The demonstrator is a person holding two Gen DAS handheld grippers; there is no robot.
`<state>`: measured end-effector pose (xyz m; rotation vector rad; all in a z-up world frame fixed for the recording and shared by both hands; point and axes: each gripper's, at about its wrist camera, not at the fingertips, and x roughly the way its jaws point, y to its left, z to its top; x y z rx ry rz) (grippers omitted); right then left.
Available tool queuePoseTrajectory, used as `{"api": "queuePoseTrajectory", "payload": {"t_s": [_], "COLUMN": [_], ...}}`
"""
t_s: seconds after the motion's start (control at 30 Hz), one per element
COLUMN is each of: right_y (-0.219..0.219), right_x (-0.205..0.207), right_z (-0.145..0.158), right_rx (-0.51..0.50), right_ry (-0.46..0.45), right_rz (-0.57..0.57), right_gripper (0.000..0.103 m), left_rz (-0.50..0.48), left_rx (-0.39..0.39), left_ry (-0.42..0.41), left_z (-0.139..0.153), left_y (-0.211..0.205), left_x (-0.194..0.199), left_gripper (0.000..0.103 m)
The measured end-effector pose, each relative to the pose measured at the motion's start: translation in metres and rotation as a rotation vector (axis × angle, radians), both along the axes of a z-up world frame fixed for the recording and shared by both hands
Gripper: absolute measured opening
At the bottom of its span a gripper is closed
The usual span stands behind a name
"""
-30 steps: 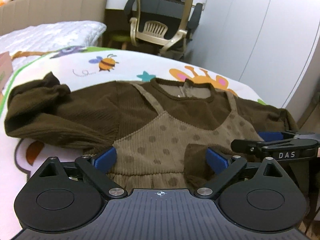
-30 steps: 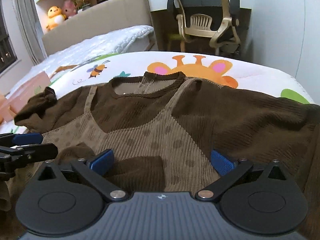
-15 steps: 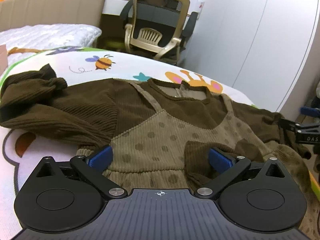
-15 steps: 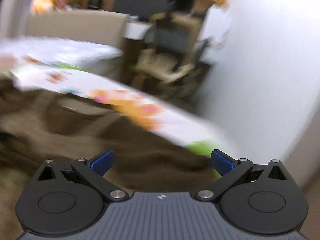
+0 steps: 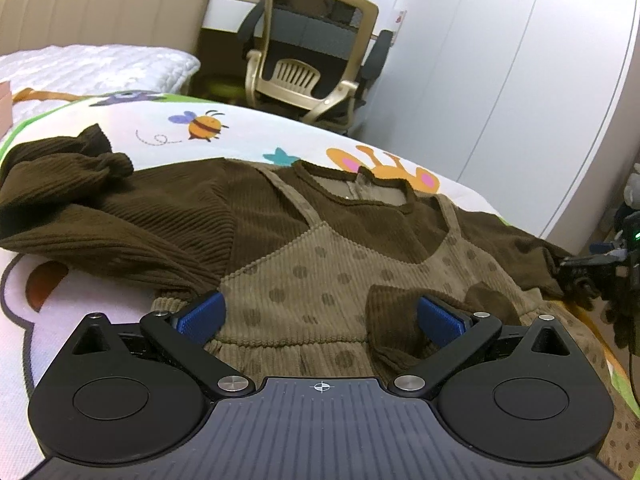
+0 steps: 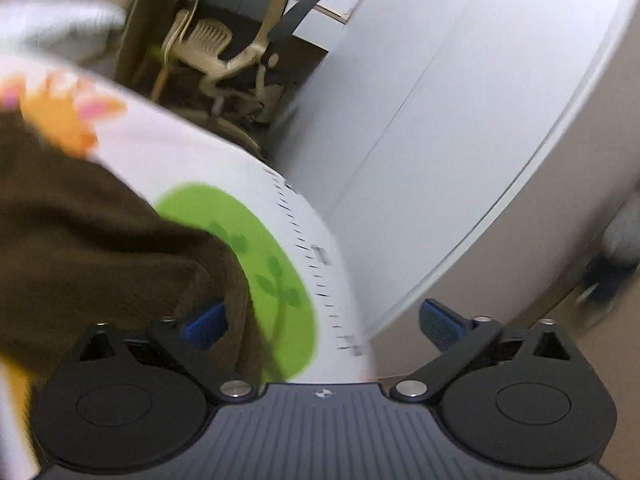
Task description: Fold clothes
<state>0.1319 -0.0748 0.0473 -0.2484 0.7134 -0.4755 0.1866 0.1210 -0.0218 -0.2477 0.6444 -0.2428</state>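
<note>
The brown corduroy dress (image 5: 320, 248), with a tan polka-dot pinafore front, lay face-up and spread flat. Its left sleeve was bunched; a cuff lay folded over the skirt.

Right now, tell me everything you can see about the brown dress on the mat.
The dress lies front up on the cartoon-print mat, neckline away from the left camera. It looks like ribbed corduroy: a dark brown top with long sleeves, and over it a tan dotted pinafore panel with thin straps and a gathered skirt. One sleeve is bunched at the far left; the other runs to the mat's right edge. A dark brown piece lies folded over the panel. The open left claw hovers over its waist.
</note>
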Motion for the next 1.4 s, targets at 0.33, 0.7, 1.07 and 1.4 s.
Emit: {"api": "queuePoseTrajectory", "payload": {"t_s": [0.33, 0.7, 1.07, 1.4], "right_y": [0.024, 0.055, 0.19, 0.134], "right_x": [-0.076, -0.019, 0.085, 0.061], "right_z": [0.018, 0.111, 0.145, 0.096], "right_rx": [0.377, 0.503, 0.623, 0.648], "right_ry": [-0.097, -0.186, -0.174, -0.252], "right_rz": [0.155, 0.325, 0.584, 0.457], "right_gripper": [0.084, 0.014, 0.035, 0.064], "left_rz": [0.004, 0.011, 0.01, 0.01], "left_rx": [-0.01, -0.068, -0.112, -0.136], "left_ry": [-0.004, -0.016, -0.02, -0.023], "left_z": [0.0, -0.001, -0.001, -0.002], "left_y": [0.0, 0.009, 0.015, 0.017], "left_x": [0.0, -0.002, -0.003, -0.003], "left_gripper": [0.103, 0.103, 0.103, 0.103]}}
